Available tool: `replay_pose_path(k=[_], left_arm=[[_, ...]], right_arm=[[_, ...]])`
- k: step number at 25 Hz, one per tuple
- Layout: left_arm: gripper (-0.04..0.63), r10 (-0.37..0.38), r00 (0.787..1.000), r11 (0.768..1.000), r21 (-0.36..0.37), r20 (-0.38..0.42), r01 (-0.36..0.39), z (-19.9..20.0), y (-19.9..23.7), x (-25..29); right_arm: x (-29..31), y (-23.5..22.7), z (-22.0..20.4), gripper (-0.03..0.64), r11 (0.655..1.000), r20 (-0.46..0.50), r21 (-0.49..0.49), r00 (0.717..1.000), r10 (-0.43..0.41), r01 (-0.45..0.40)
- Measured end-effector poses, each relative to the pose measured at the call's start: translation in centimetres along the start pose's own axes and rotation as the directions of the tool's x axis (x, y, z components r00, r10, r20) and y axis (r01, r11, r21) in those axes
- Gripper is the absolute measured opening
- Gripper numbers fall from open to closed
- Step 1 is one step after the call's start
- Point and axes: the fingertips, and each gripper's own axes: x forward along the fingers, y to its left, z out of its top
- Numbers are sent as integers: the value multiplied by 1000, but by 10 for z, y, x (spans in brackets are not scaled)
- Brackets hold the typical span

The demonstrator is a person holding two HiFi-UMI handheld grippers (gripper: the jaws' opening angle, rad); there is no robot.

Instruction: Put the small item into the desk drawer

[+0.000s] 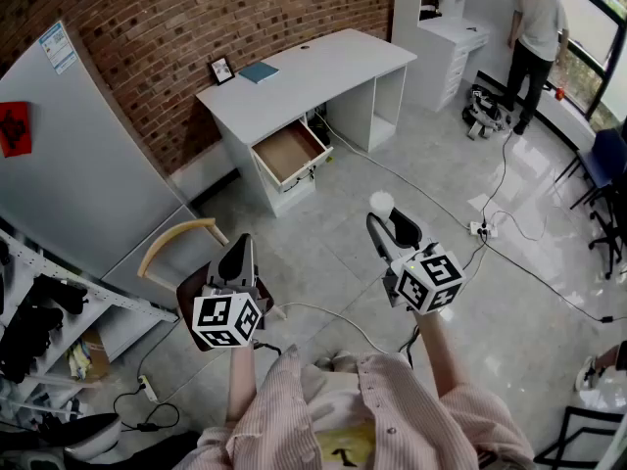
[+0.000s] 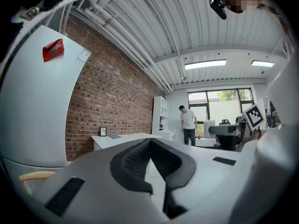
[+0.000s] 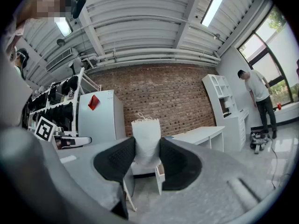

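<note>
My right gripper (image 1: pixel 383 218) is shut on a small white pouch-like item (image 1: pixel 380 202), held up over the floor; in the right gripper view the white item (image 3: pixel 145 141) sits pinched between the two black pads of that gripper (image 3: pixel 146 160). The white desk (image 1: pixel 323 71) stands against the brick wall, its wooden drawer (image 1: pixel 290 153) pulled open at the lower left. My left gripper (image 1: pixel 238 258) hangs to the left near the chair, its jaws closed together with nothing between them; in its own view the left gripper (image 2: pixel 150 160) shows its pads meeting.
A wooden chair (image 1: pixel 181 243) stands just by my left gripper. A white refrigerator (image 1: pixel 78 164) and a rack of shoes (image 1: pixel 39 311) fill the left. Cables and a power strip (image 1: pixel 482 229) lie on the floor; a person (image 1: pixel 534 37) stands at the far right by shelves.
</note>
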Motion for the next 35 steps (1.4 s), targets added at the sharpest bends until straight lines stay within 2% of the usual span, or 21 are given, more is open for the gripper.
replay_pose_path(k=[8,16,24,35], left_arm=[[-2,8,1000,1000,7,0,-8,-1,-8,17],[-2,20,1000,1000,-16,-24,-21,-20,-16,20],[-2,20,1000,1000,-14,-22,-20,-20,-9,39],[-2,17,999,999,-36,-41,-18,-30,29,114]], right_arm=[[6,-19,-4,164,1000,-6,12,1000,6,-6],[10,-28,-17,164,999,-18,30,999,27,-27],[30,-31,-19,164,998,-21,34,999,48,-47],[103,-69,-27,164,998,-45,46,998,46,-44]])
